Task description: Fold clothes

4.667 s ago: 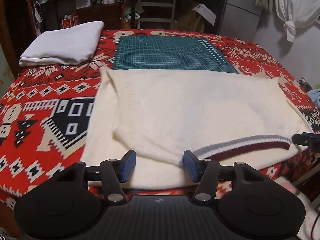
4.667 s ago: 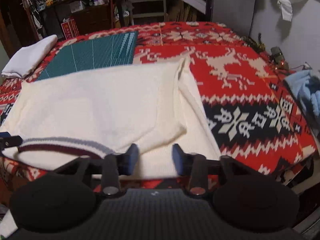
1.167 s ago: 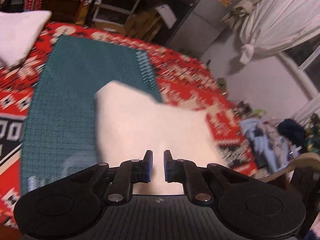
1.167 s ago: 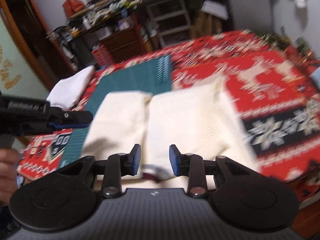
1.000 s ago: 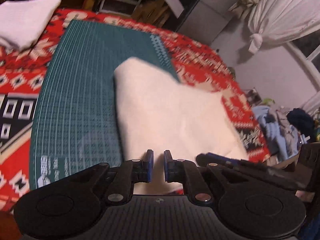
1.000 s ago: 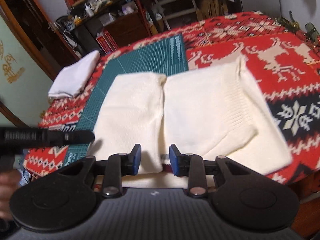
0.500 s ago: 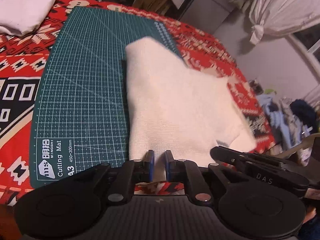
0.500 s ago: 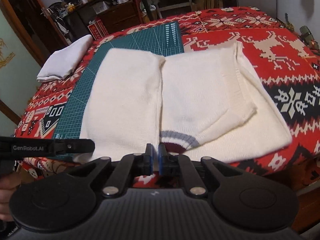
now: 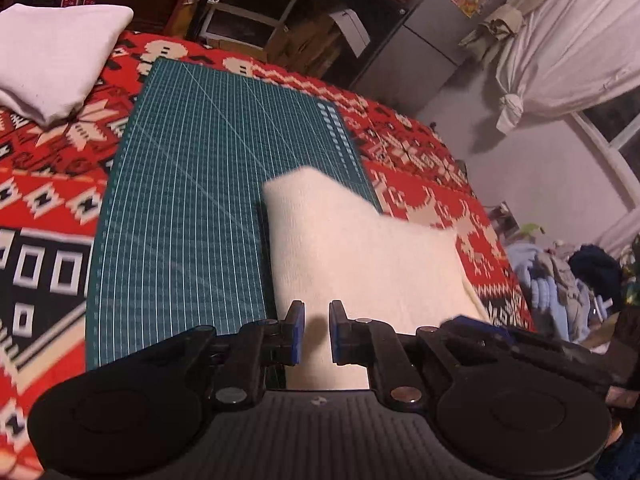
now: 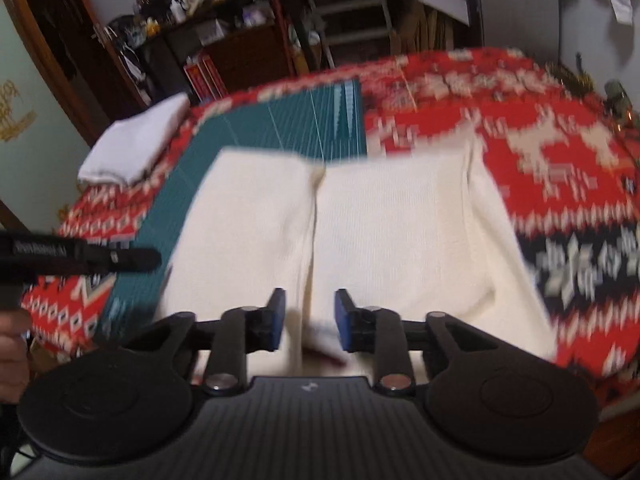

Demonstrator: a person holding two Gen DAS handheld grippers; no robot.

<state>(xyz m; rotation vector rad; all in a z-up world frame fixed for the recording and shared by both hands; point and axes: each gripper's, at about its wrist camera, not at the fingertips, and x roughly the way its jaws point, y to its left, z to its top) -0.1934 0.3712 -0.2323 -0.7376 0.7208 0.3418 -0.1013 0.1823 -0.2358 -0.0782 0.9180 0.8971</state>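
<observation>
A cream knit sweater lies on the red patterned cover, its left side folded over onto the middle, with a seam line down the centre. It also shows in the left wrist view, partly on the green cutting mat. My left gripper hovers over the sweater's near edge with a small gap between its fingers and nothing in it. My right gripper is open above the near edge, where the sweater's striped hem peeks out between the fingers. The left gripper also shows in the right wrist view, at the left.
A folded white garment lies at the far left of the cover; it also shows in the right wrist view. A pile of blue clothes sits off to the right. Shelves and a cabinet stand behind the bed.
Both grippers carried the sweater's left side over onto the middle. Half a second ago both were shut at the near edge; now both have opened and let go of the cloth.
</observation>
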